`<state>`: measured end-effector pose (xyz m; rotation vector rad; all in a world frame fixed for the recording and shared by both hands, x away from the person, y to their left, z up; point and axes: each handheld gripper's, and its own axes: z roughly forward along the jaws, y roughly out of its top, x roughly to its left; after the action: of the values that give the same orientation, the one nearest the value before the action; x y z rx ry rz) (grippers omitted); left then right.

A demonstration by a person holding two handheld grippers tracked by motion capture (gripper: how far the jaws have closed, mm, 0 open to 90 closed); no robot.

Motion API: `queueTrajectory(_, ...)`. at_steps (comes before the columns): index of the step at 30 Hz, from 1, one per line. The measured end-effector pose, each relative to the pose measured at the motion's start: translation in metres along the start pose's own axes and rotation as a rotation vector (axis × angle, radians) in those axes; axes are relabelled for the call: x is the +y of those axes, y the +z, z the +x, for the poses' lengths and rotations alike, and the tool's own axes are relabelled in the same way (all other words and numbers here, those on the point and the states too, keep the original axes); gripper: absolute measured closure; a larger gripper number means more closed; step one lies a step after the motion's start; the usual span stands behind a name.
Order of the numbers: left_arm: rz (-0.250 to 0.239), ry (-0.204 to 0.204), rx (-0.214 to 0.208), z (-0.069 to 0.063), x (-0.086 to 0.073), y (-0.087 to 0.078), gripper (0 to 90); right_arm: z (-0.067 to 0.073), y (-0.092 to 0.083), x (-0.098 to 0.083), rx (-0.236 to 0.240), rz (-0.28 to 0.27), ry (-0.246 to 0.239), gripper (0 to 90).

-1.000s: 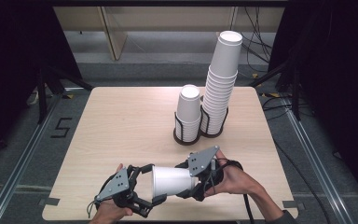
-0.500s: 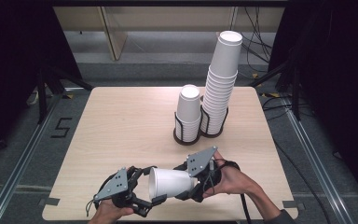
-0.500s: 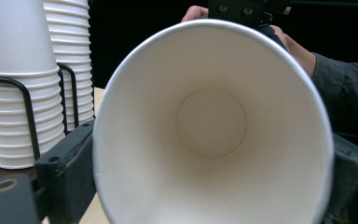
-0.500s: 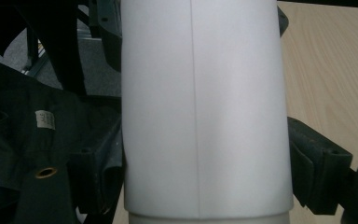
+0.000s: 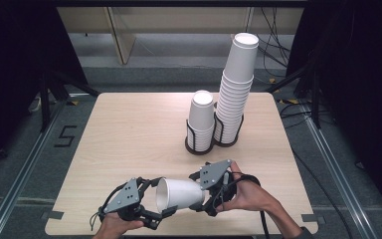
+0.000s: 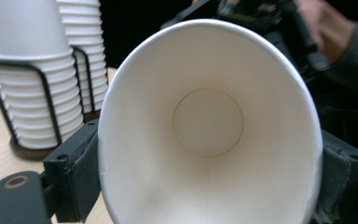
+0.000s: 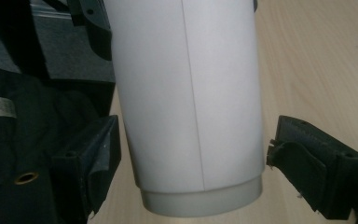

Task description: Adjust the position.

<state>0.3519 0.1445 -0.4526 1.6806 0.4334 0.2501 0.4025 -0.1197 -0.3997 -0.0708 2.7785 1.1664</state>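
A white paper cup (image 5: 181, 195) lies on its side in the air above the table's front edge, mouth toward the left. My left gripper (image 5: 159, 198) has just been closing on the mouth. In the left gripper view the cup (image 6: 207, 121) shows its inside, and the rim is squeezed into an oval by the gripper (image 6: 207, 172) pressing on both sides. My right gripper (image 5: 205, 194) stands around the base. In the right gripper view the cup (image 7: 191, 93) has a thin gap to each pad of the gripper (image 7: 193, 163).
A short stack of white cups (image 5: 201, 119) and a tall leaning stack (image 5: 236, 89) stand in black wire holders (image 5: 199, 144) at the middle right of the wooden table (image 5: 129, 129). Dark floor and cables surround the table.
The left gripper's jaws have come in onto the cup's rim and flattened it a little. Both hands and the cup have kept their places.
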Motion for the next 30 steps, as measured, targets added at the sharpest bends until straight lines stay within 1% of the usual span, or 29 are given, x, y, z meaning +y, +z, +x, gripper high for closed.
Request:
queueTrajectory(1,0.025,-0.003,0.015,0.000,0.001,-0.001,11.9,0.003,0.000,0.002,-0.012,0.009,0.003,16.1)
queueTrajectory(2,0.039,-0.004,0.019,0.000,0.001,0.000,11.9,0.004,0.000,0.003,-0.029,0.021,-0.003,16.1)
queueTrajectory(3,0.033,-0.013,0.018,-0.001,0.000,0.001,11.8,0.006,0.001,0.004,-0.053,0.033,-0.011,16.1)
queueTrajectory(4,0.058,-0.012,0.034,-0.001,0.001,0.001,11.9,0.008,0.002,0.005,-0.068,0.044,-0.020,16.1)
queueTrajectory(5,0.065,-0.012,0.036,-0.001,0.001,0.001,11.9,0.010,0.003,0.007,-0.068,0.053,-0.020,16.1)
queueTrajectory(6,0.075,-0.015,0.040,-0.002,0.002,0.001,11.9,0.011,0.006,0.008,-0.077,0.056,-0.037,16.2)
queueTrajectory(7,0.080,-0.018,0.045,-0.002,0.002,0.001,11.9,0.013,0.007,0.010,-0.082,0.065,-0.038,16.1)
queueTrajectory(8,0.070,-0.026,0.041,-0.002,0.002,0.003,11.9,0.015,0.010,0.011,-0.087,0.074,-0.047,16.1)
queueTrajectory(10,0.081,-0.020,0.046,-0.003,0.002,0.003,11.8,0.019,0.015,0.013,-0.083,0.086,-0.052,16.8)
queueTrajectory(12,0.088,-0.028,0.047,-0.004,0.002,0.003,11.8,0.022,0.021,0.014,-0.097,0.100,-0.069,16.7)
queueTrajectory(14,0.109,-0.030,0.057,-0.005,0.003,0.003,11.7,0.023,0.026,0.015,-0.107,0.110,-0.075,16.9)
queueTrajectory(16,0.107,-0.032,0.054,-0.006,0.003,0.003,11.6,0.025,0.028,0.015,-0.116,0.129,-0.082,19.2)
queueTrajectory(17,0.105,-0.031,0.051,-0.006,0.003,0.003,11.4,0.024,0.030,0.015,-0.109,0.127,-0.103,19.6)
queueTrajectory(18,0.100,-0.034,0.054,-0.006,0.003,0.003,10.9,0.024,0.031,0.015,-0.113,0.130,-0.108,20.0)
queueTrajectory(19,0.077,-0.047,0.044,-0.004,0.003,0.004,10.0,0.024,0.031,0.015,-0.113,0.132,-0.103,20.4)
queueTrajectory(20,0.062,-0.056,0.042,-0.004,0.002,0.005,8.9,0.024,0.031,0.015,-0.109,0.130,-0.109,21.2)
queueTrajectory(21,0.037,-0.054,0.050,-0.004,0.001,0.005,7.9,0.024,0.031,0.015,-0.103,0.127,-0.107,21.4)
queueTrajectory(22,0.023,-0.044,0.061,-0.005,0.001,0.006,6.9,0.023,0.031,0.014,-0.101,0.116,-0.100,21.7)
queueTrajectory(23,0.011,-0.043,0.064,-0.006,0.000,0.007,6.1,0.022,0.031,0.014,-0.100,0.115,-0.102,21.8)
queueTrajectory(24,-0.005,-0.054,0.079,-0.006,0.001,0.006,5.8,0.021,0.031,0.013,-0.095,0.107,-0.092,21.9)
queueTrajectory(26,-0.036,-0.072,0.091,-0.005,0.001,0.005,3.9,0.018,0.031,0.010,-0.073,0.047,-0.050,22.1)
queueTrajectory(27,-0.059,-0.087,0.096,-0.004,0.001,0.006,2.7,0.017,0.031,0.009,-0.067,0.023,-0.033,22.2)
queueTrajectory(28,-0.067,-0.108,0.109,-0.004,0.002,0.004,2.2,0.015,0.030,0.007,-0.061,-0.013,-0.016,22.3)
queueTrajectory(29,-0.087,-0.112,0.104,-0.004,0.001,0.004,2.6,0.012,0.029,0.005,-0.054,-0.065,0.017,22.3)
queueTrajectory(30,-0.094,-0.107,0.106,-0.004,0.001,0.003,3.0,0.011,0.028,0.004,-0.049,-0.087,0.034,22.3)
